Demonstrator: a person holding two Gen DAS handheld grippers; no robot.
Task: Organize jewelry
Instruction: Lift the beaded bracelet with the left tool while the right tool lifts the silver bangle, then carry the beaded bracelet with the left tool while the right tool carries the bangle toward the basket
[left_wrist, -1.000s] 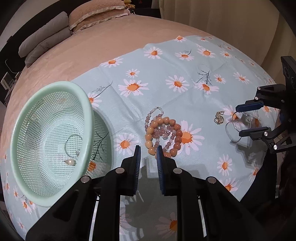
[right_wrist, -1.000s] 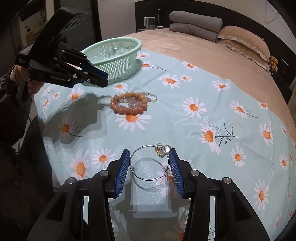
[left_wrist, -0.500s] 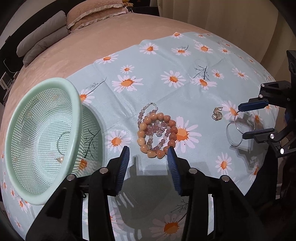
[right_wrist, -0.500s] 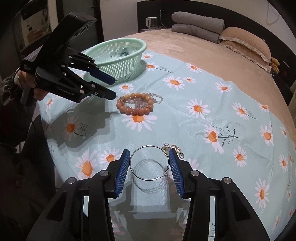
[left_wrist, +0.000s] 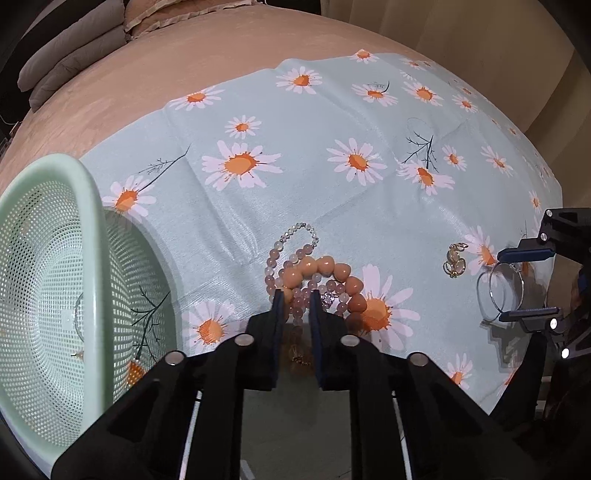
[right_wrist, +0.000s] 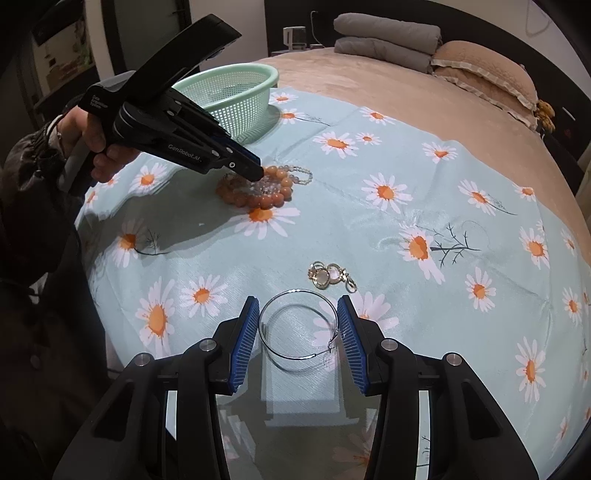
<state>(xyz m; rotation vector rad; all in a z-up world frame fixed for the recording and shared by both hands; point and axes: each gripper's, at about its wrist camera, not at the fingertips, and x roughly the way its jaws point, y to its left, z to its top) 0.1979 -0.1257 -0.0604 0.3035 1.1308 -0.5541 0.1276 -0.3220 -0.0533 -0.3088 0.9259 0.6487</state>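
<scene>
A pile of bead bracelets (left_wrist: 325, 275) lies on the daisy cloth: large orange beads, small pink beads and a clear crystal strand. My left gripper (left_wrist: 295, 301) is down on the pile's near edge, its jaws closed narrow around pink beads. It shows from the side in the right wrist view (right_wrist: 255, 170). My right gripper (right_wrist: 297, 325) is open, its blue pads on either side of a thin silver hoop (right_wrist: 295, 326) flat on the cloth. A small gold charm (right_wrist: 328, 275) lies just beyond the hoop. The green mesh basket (left_wrist: 88, 236) at left holds a hoop and a pearl piece.
The daisy-print cloth (left_wrist: 332, 122) covers the near part of a tan bed. Grey folded blankets (right_wrist: 384, 40) and a tan pillow (right_wrist: 487, 74) lie at the headboard. The cloth's near edge drops off just below both grippers.
My left gripper moved forward and down onto the bead pile and closed from wide open to narrow around the beads. My right gripper stayed open around the silver hoop.
</scene>
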